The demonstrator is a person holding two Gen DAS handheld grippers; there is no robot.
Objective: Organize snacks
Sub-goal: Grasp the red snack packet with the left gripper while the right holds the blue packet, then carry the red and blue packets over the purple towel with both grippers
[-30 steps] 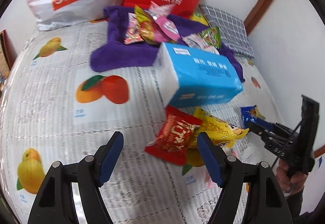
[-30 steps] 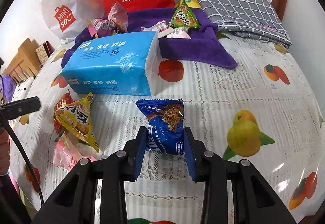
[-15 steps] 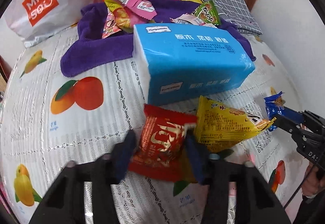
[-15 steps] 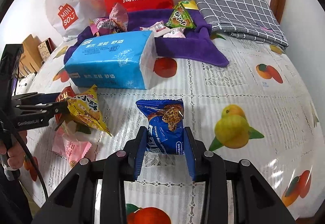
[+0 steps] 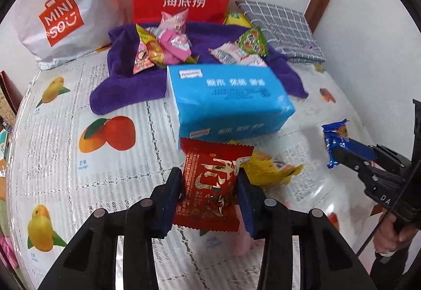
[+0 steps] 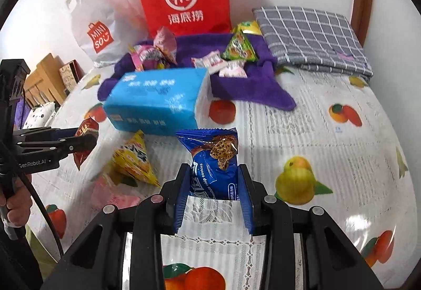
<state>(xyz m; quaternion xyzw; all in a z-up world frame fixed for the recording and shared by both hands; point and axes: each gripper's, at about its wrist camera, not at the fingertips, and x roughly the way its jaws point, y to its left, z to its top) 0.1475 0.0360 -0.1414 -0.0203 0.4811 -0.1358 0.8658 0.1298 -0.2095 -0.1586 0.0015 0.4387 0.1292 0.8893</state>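
Left wrist view shows your left tongs (image 5: 210, 195) closing on the red snack packet (image 5: 213, 184), the pads pressing on both its sides, with the packet raised off the fruit-print cloth of the bench (image 5: 52, 137). Your right tongs (image 6: 213, 192) are clenched on the blue cookie packet (image 6: 213, 158), which stands up between the pads, also clear of the cloth. So you are in the carrying step, one snack in each hand.

Just right of the red packet lies a yellow packet (image 5: 268, 169), with a pink one (image 6: 115, 195) near it. Beyond them sits the blue tissue pack (image 5: 229, 98), and behind that the purple towel (image 5: 126, 90), where the other snacks are gathered. Judging by that pile, the towel looks like the collecting place. Your next move calls for lifting both packets over the tissue pack without brushing it, then releasing them on a free part of the towel.
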